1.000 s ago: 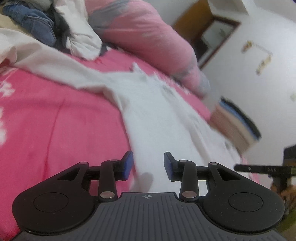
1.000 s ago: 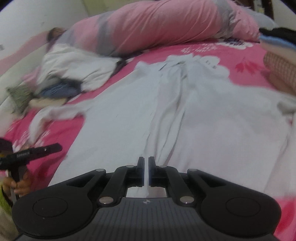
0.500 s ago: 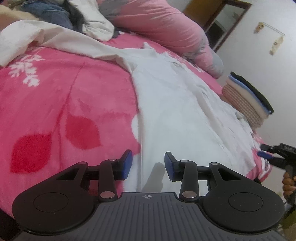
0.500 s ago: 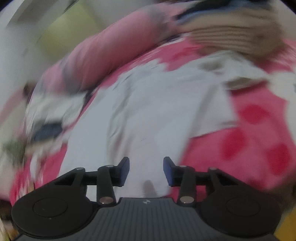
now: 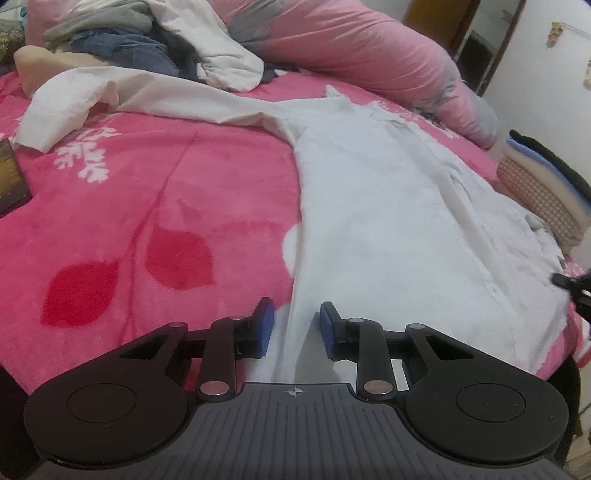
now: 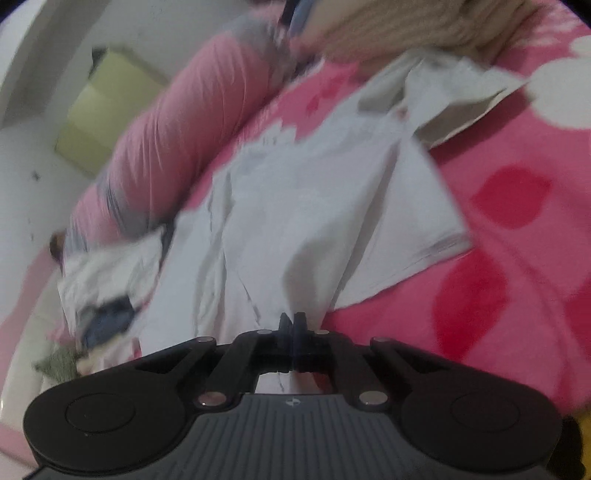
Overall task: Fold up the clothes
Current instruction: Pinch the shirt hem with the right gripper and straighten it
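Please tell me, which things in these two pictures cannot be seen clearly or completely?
- Right wrist view: motion blur smears the folded stack, and the top edge cuts it.
- Right wrist view: the right gripper hides the white shirt's pinched hem.
- Left wrist view: the left edge cuts the dark object; unidentifiable.

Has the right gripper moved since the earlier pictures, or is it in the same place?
Yes. The right gripper has moved toward the shirt's hem and rolled: the pink pillow, once level across the top, now slants.

Two close, downward wrist views, seemingly sharing shirt (image 5: pixel 388 206).
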